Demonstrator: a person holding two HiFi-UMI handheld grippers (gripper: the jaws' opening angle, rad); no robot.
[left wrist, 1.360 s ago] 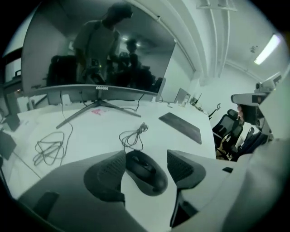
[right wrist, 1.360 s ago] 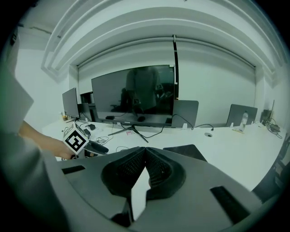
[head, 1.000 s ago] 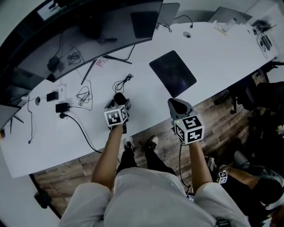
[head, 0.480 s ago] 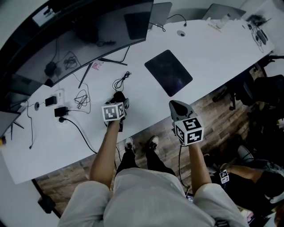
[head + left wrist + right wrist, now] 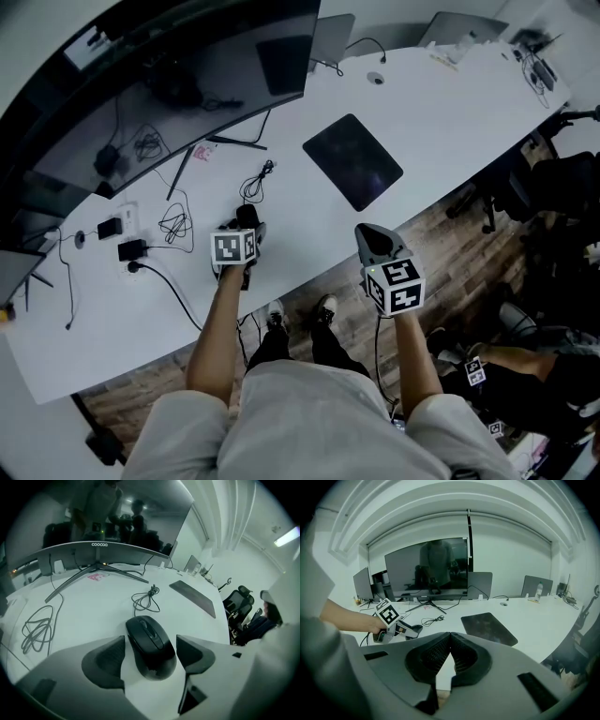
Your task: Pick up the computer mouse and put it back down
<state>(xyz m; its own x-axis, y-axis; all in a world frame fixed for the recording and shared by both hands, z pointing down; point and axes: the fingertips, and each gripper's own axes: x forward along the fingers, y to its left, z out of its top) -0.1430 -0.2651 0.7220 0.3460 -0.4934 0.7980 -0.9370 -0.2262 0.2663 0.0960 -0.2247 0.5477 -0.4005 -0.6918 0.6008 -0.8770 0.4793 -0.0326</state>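
Observation:
A black computer mouse [image 5: 150, 646] lies on the white table [image 5: 450, 103], also seen in the head view just beyond the left marker cube [image 5: 247, 215]. My left gripper [image 5: 150, 643] points down over it with one jaw on each side. The jaws are closing, and a thin strip of table still shows between each pad and the mouse. My right gripper [image 5: 450, 637] hangs over the table's front edge [image 5: 367, 232], shut, with nothing between its fingers.
A black mouse pad [image 5: 353, 161] lies to the right of the mouse. A coiled cable [image 5: 144, 601] sits just beyond the mouse, and more cables and a power adapter [image 5: 131, 227] lie to the left. A curved monitor [image 5: 169, 66] stands behind. Office chairs [image 5: 562, 187] are at the right.
The left gripper's marker cube has rolled a little while staying over the mouse. The right gripper has kept its place.

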